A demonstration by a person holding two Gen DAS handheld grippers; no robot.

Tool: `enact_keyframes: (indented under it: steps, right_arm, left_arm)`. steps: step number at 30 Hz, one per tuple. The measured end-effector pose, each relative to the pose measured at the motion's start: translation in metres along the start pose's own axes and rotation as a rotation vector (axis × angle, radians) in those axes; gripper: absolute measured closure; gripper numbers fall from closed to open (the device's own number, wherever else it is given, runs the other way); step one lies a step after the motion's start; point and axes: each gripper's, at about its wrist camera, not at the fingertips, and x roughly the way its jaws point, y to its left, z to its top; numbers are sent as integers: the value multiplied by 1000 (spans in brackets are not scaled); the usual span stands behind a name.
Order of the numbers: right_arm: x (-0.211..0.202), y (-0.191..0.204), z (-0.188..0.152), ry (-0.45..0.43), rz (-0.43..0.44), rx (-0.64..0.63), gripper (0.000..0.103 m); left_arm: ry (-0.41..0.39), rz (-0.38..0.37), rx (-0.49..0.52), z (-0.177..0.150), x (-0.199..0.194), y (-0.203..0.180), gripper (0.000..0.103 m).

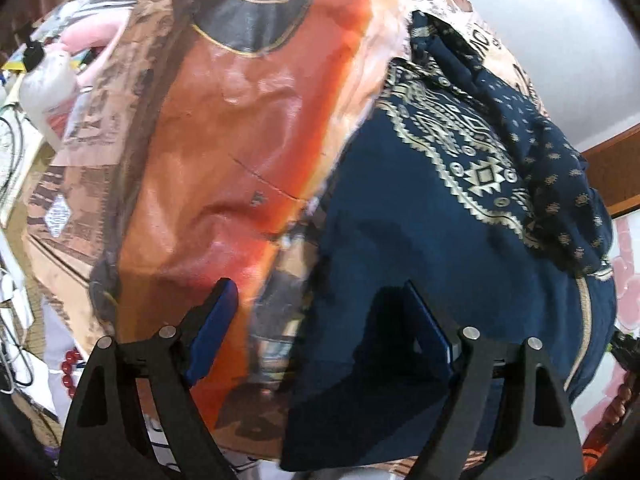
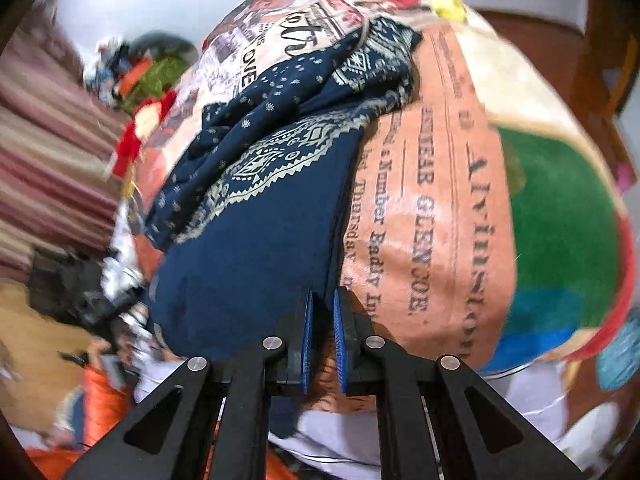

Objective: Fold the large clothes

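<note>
A navy blue garment (image 1: 400, 240) with a gold geometric print lies bunched on a printed blanket (image 1: 240, 120) of orange and newspaper patterns. My left gripper (image 1: 322, 312) hangs above the garment's near edge, open wide. Its right finger (image 1: 428, 328) is over the navy cloth and its left finger (image 1: 216, 332) over the orange blanket, with nothing pinched. In the right wrist view the same garment (image 2: 248, 248) spreads away to the upper left. My right gripper (image 2: 323, 296) is shut, its tips at the garment's right edge. I see no cloth between the blue pads (image 2: 307, 340).
A white plastic bottle (image 1: 44, 92), a pink plush (image 1: 96, 36), cables and red beads (image 1: 70, 364) crowd the blanket's left side. A wooden frame (image 1: 612, 168) stands at the right. In the right wrist view, striped fabric (image 2: 40, 160), a black object (image 2: 68, 292) and orange cloth (image 2: 100, 400) lie left.
</note>
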Motion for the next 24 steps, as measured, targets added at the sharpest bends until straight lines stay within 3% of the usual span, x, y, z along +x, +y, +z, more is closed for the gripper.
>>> enact_keyframes:
  steps: [4,7,14,16,18,21,24]
  right_arm:
    - [10,-13,2,17,103,103,96]
    - [13,-16,2,20,149,130,96]
    - [19,-10,3,27,209,140,96]
    - [21,-7,4,28,213,135,96]
    - [23,-3,6,24,208,114,96]
    - [28,2,10,5,243,95,96]
    - [30,6,16,-26,288,80,96]
  left_arm:
    - [57,-111,7,3,11,-15,20]
    - [64,-89,50,8,17,-30,20]
    - [74,-94,48,13,22,-39,21]
    - [60,-101,43,11,19,-39,31]
    - [52,-108,36,9,14,-37,58]
    - [46,-147,43,10,6,-44,88]
    - [-1,-171,113,17,-14,-63,93]
